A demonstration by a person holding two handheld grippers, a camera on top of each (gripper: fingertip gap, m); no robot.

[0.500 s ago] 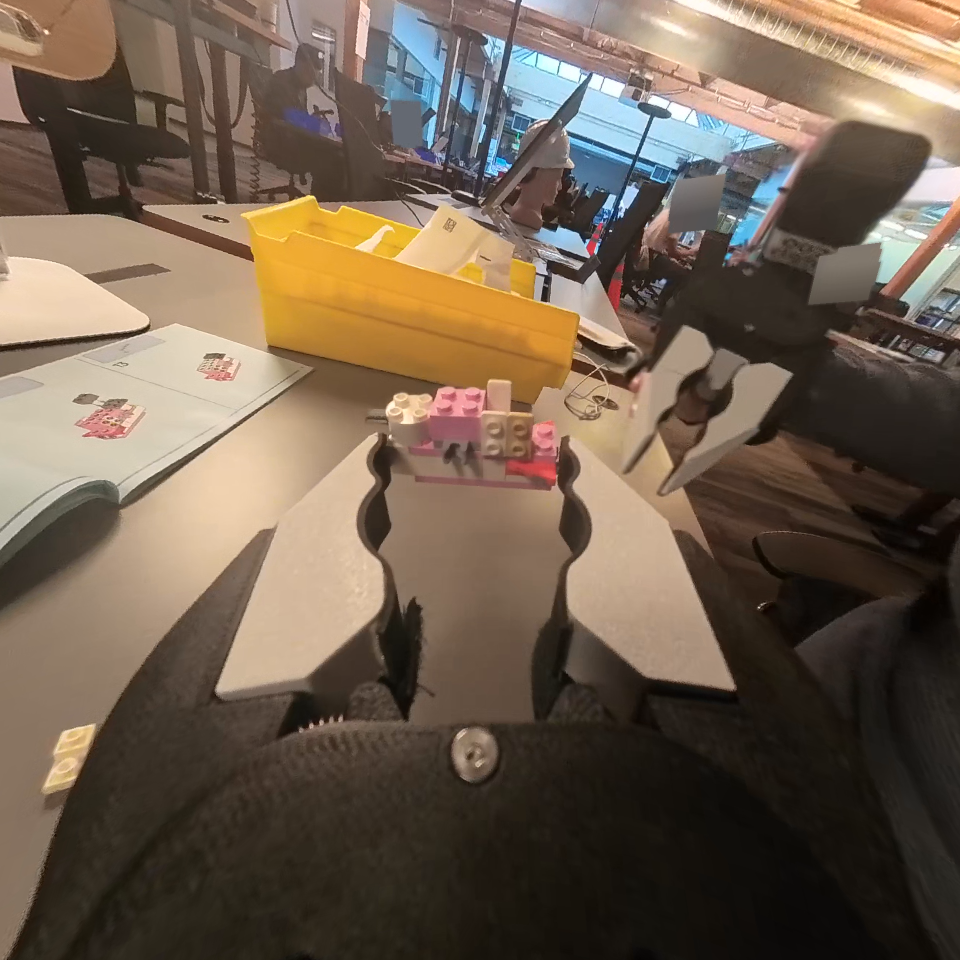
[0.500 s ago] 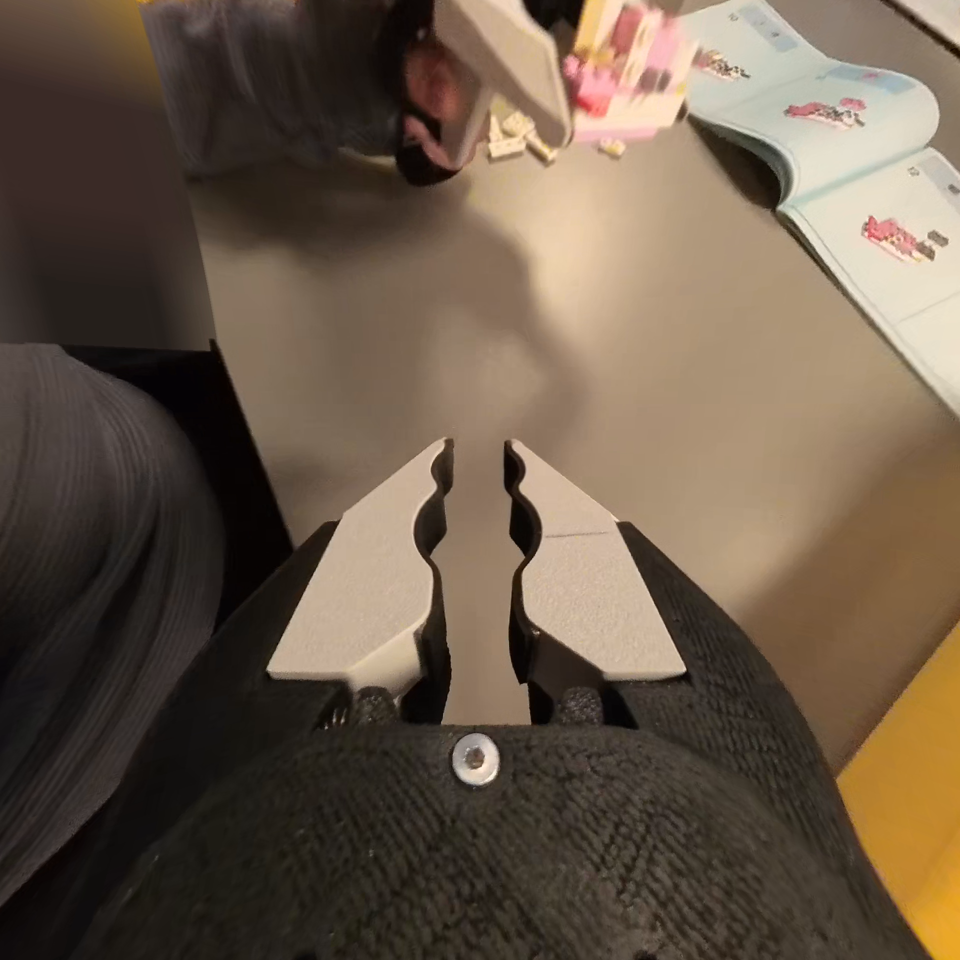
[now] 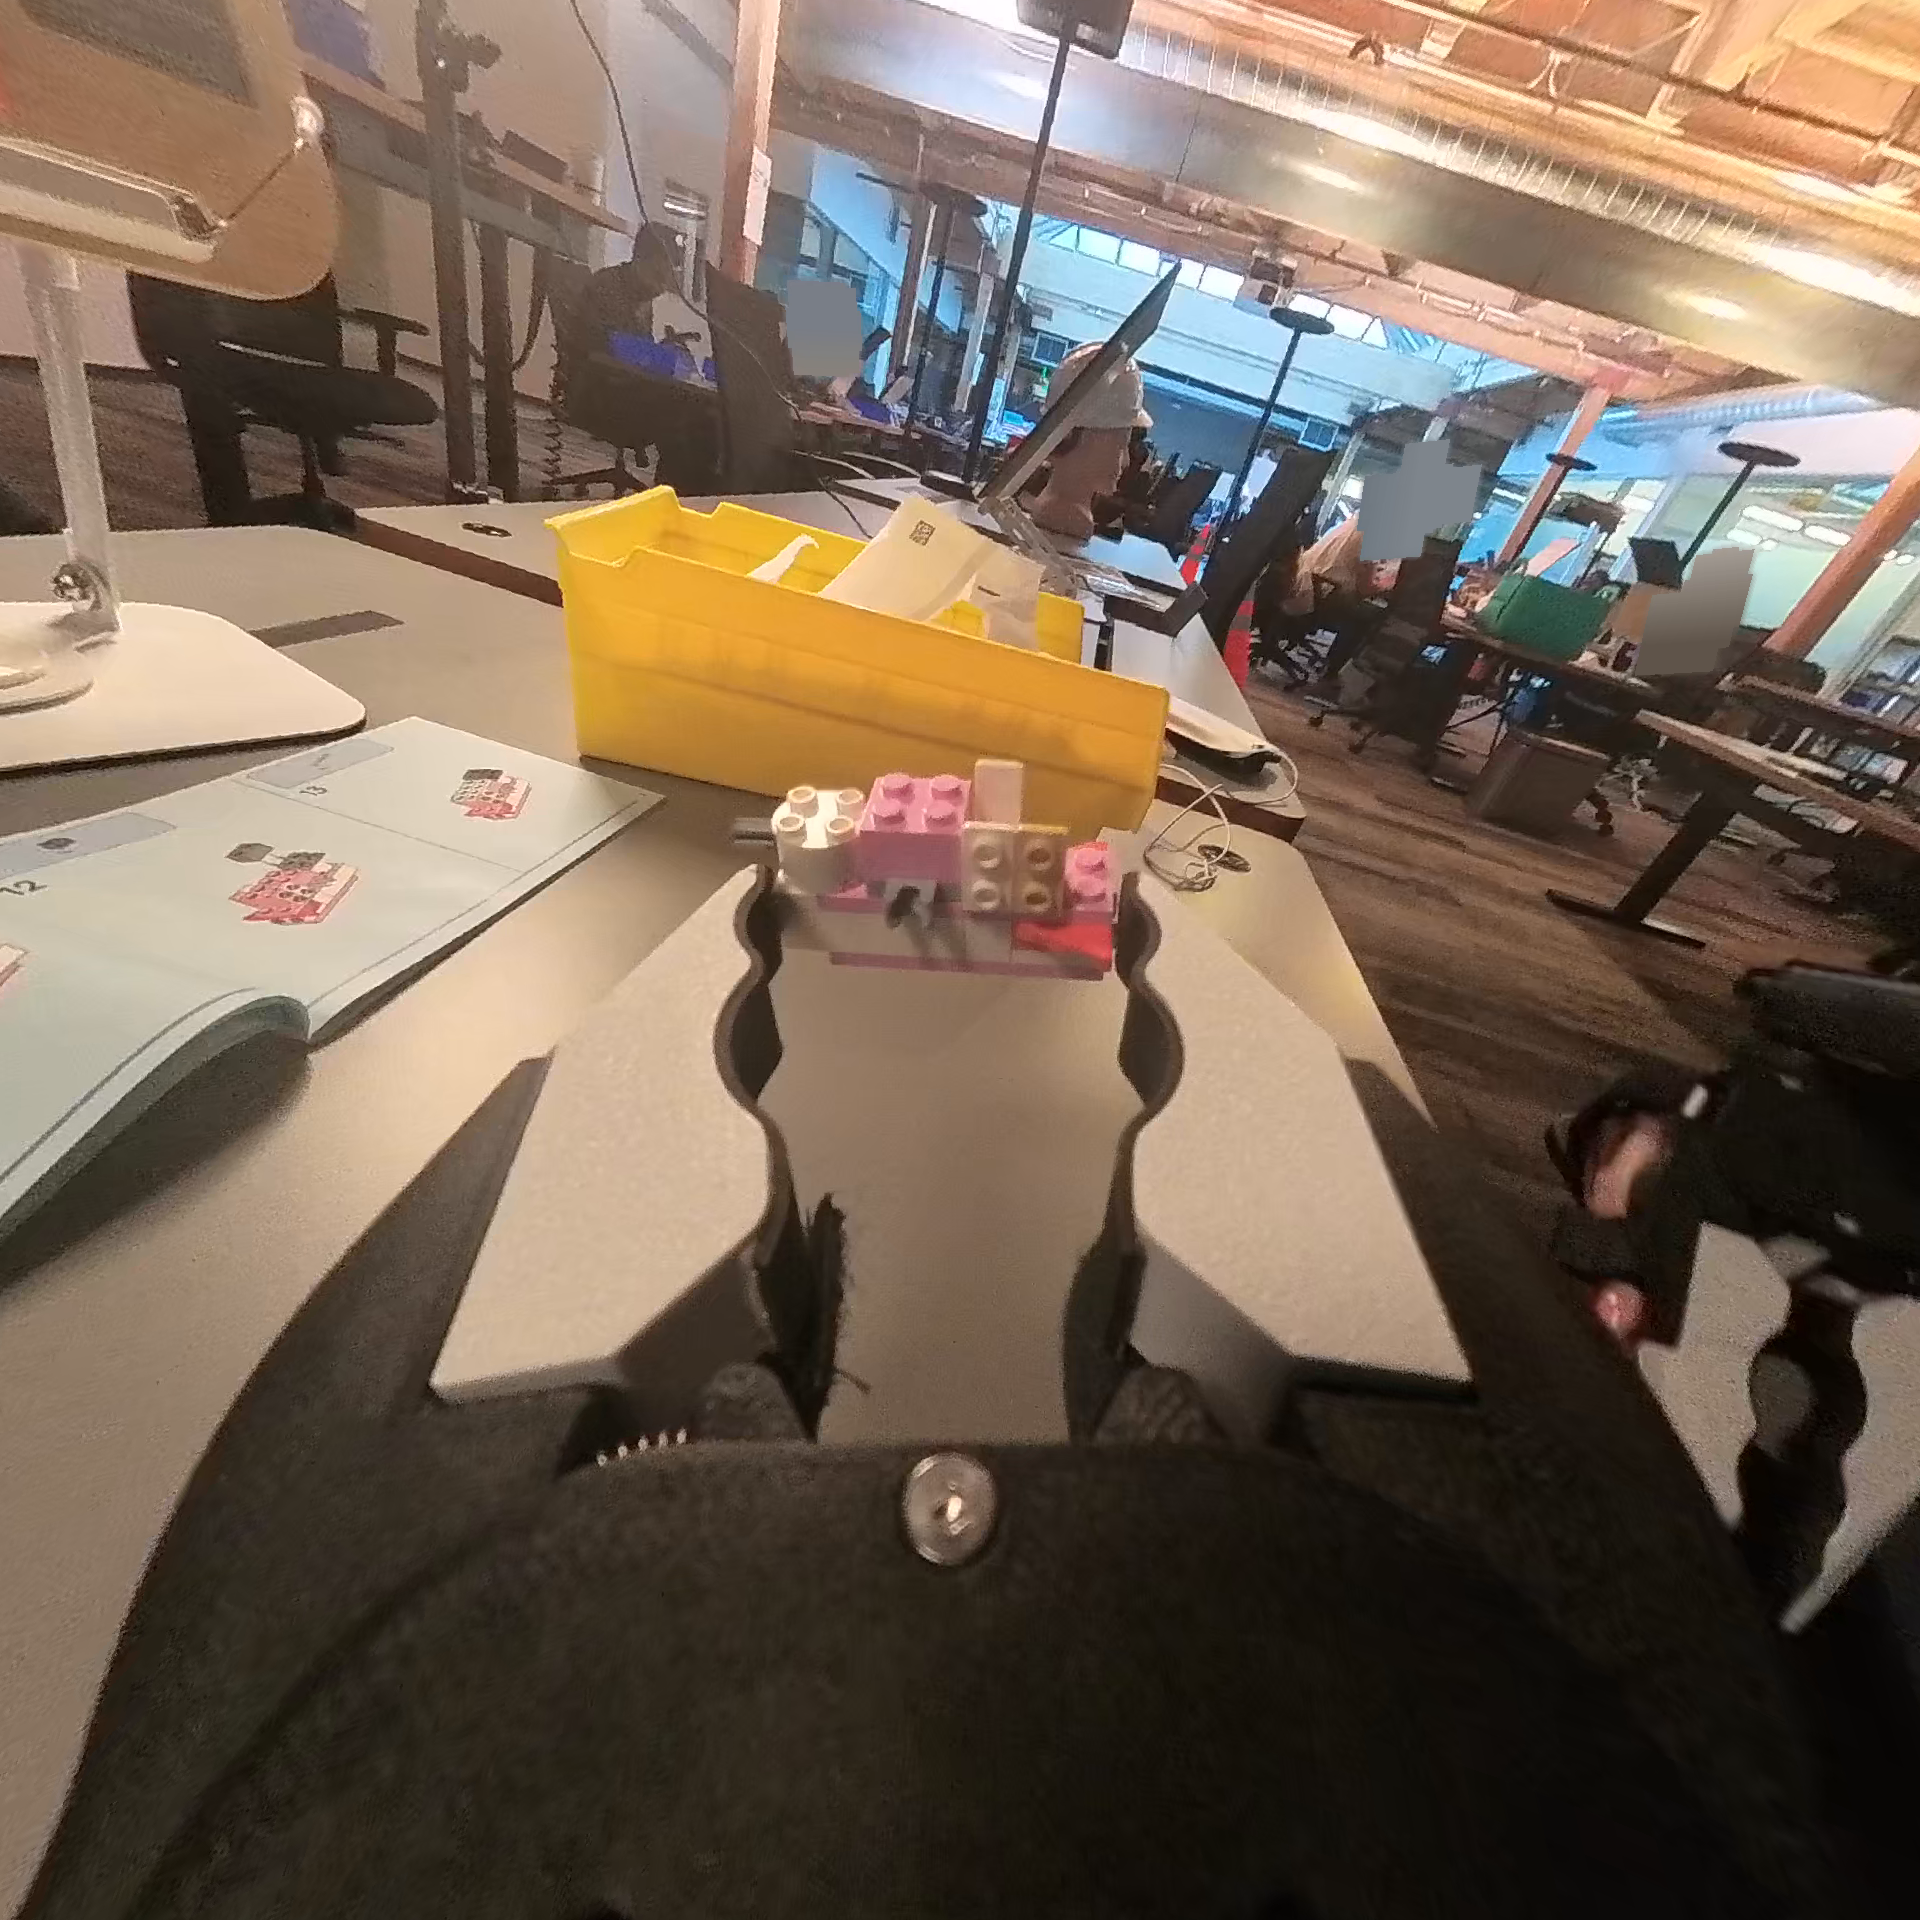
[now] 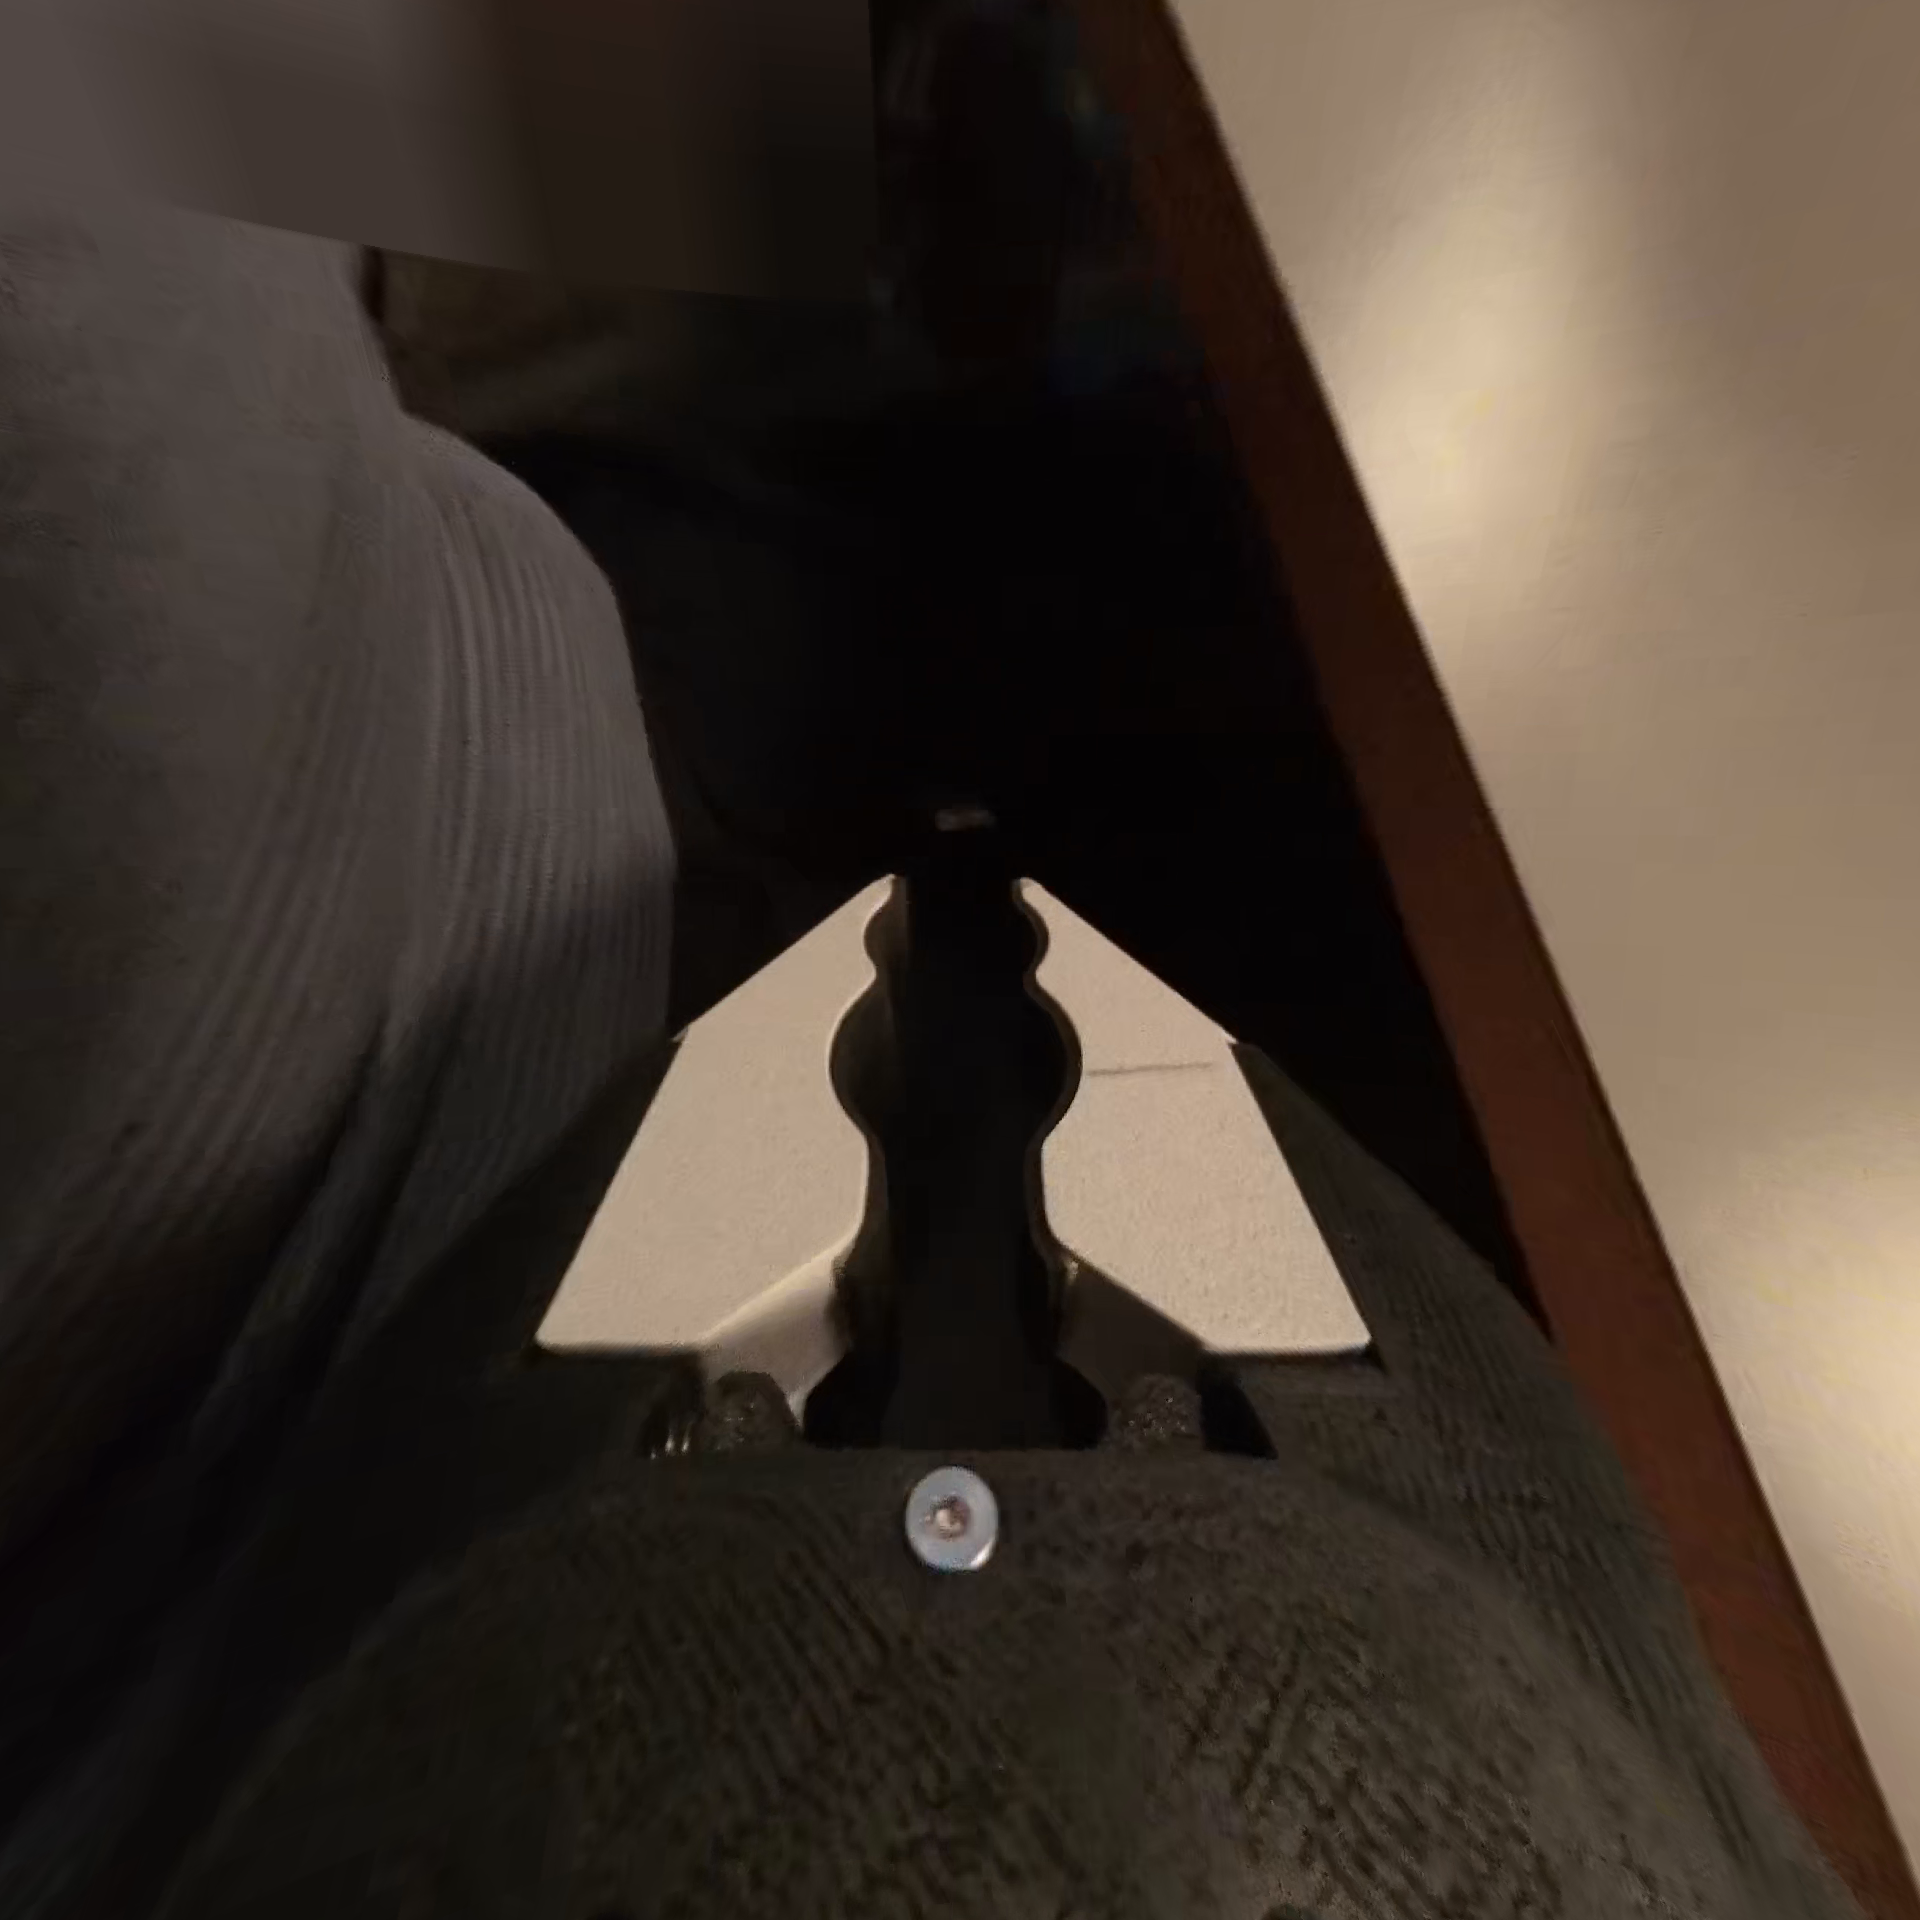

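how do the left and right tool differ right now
The left tool has its jaws spread wide, clamping a pink and white brick model above the grey table. The right tool has its jaws close together with nothing between them, pointing into the dark space beside the table edge. Both have pale wavy-edged fingers.

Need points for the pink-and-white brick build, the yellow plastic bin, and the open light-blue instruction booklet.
pink-and-white brick build (image 3: pixel 914 836), left wrist view, on the pink block's front face
yellow plastic bin (image 3: pixel 831 696), left wrist view, on its near side wall
open light-blue instruction booklet (image 3: pixel 312 831), left wrist view, on the open right-hand page
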